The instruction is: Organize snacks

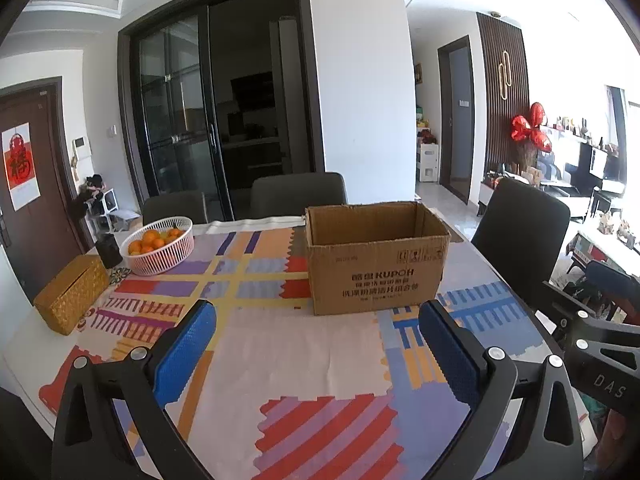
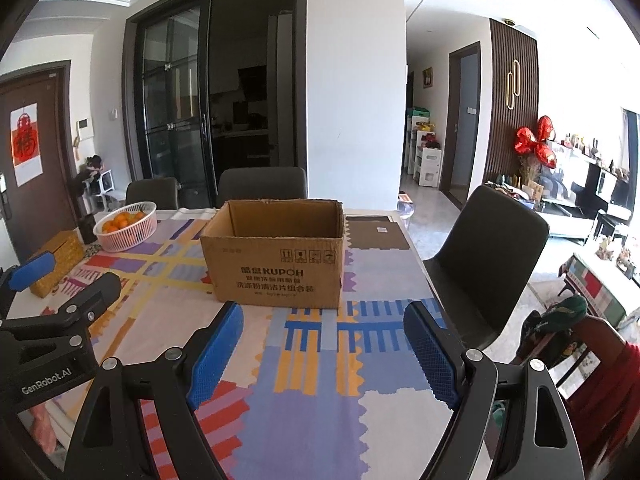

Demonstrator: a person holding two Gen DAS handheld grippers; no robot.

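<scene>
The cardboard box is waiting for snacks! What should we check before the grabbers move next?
1. Cardboard box open on top: ok.
2. Box upright on the tablecloth: ok.
3. Left gripper jaws open, nothing between them: ok.
4. Right gripper jaws open, nothing between them: ok.
5. Snacks in sight to pick up: not ok, only a basket of oranges.
6. Anything already inside the box: cannot tell, its bottom is hidden.

The cardboard box (image 2: 276, 264) on the table carries "KUPOH" in dark print on its front, with lines of Chinese characters beneath that are too small to make out. The left gripper's black body (image 2: 44, 376) reads "GenRobot.AI", and the right gripper's body (image 1: 608, 380) shows "DAS".
</scene>
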